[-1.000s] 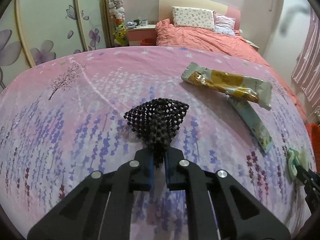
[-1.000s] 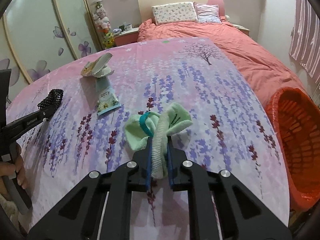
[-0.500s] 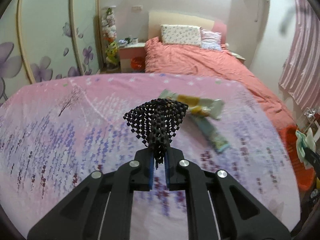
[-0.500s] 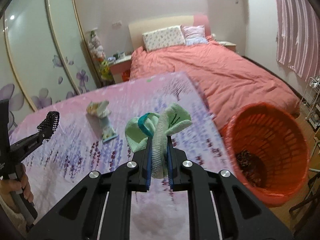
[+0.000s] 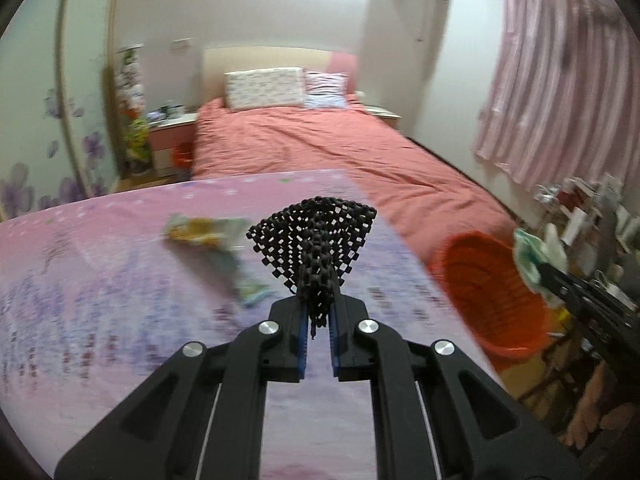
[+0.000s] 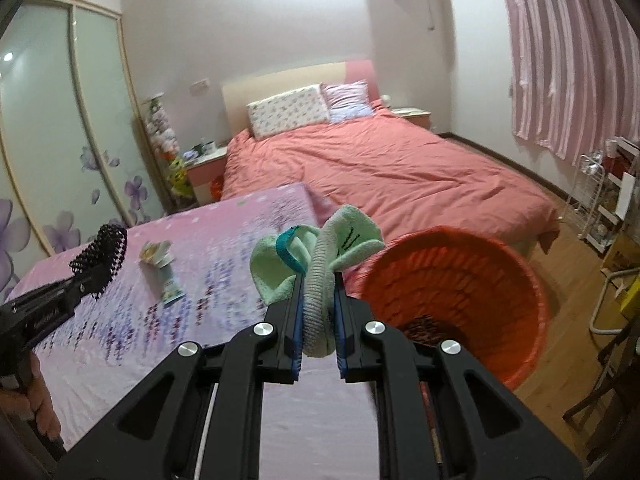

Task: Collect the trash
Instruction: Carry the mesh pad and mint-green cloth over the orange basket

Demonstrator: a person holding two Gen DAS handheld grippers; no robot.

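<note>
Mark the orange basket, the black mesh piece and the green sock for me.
orange basket (image 6: 460,276): right wrist view, inner back wall.
black mesh piece (image 5: 316,236): left wrist view, middle of the fanned mesh.
green sock (image 6: 320,280): right wrist view, ribbed band above the claw.

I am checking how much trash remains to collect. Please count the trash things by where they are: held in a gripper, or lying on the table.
Held in a gripper: 2, black mesh piece and green sock
Lying on the table: 2, yellow snack wrapper and light blue packet
Total: 4
</note>
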